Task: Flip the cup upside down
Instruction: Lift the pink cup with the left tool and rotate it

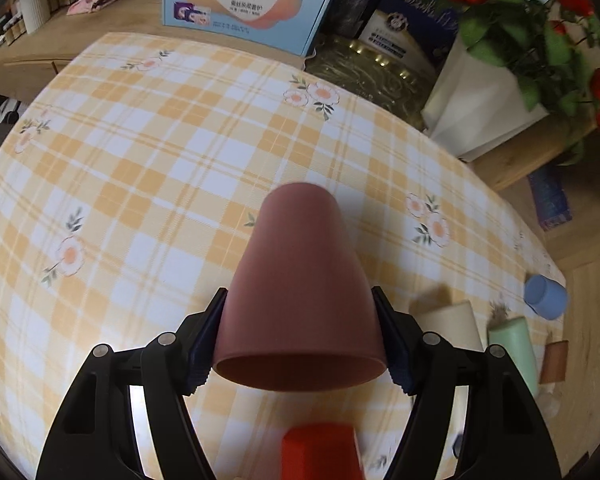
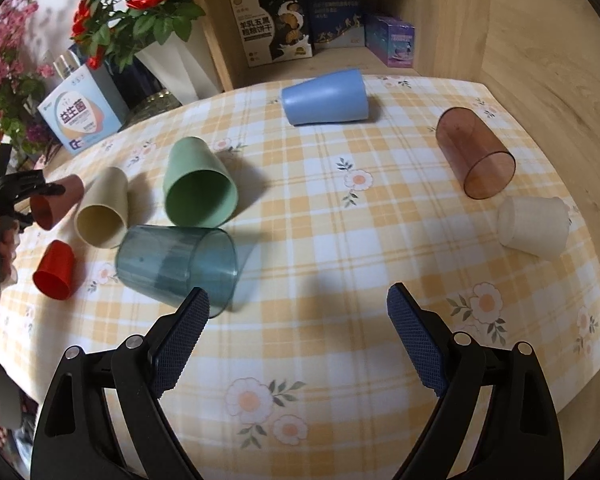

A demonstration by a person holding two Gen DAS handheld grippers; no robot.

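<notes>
The left gripper (image 1: pixel 300 336) is clamped on the brown-pink cup (image 1: pixel 300 292), its two pads pressing opposite sides of the wall just behind the rim, with the mouth turned back toward the camera and the closed base pointing forward, away from the gripper and over the checked table (image 1: pixel 140 152). The cup seems to be held clear of the cloth, though its height cannot be read. To finish well, I would judge the wrist should roll until the mouth faces straight down, then lower until the whole rim meets the cloth evenly before the pads let go; a release with the rim tilted would likely let the tapered cup tip and roll. Below the gripper, close in, stands a red cup (image 1: pixel 320 452), and off to its right lie a cream cup (image 1: pixel 452 324) and a green cup (image 1: pixel 514 344), so the open cloth ahead is the safer landing spot. The right gripper (image 2: pixel 298 336) hangs wide open and holds nothing, a clear blue-grey cup (image 2: pixel 176 264) just beyond its left pad.
</notes>
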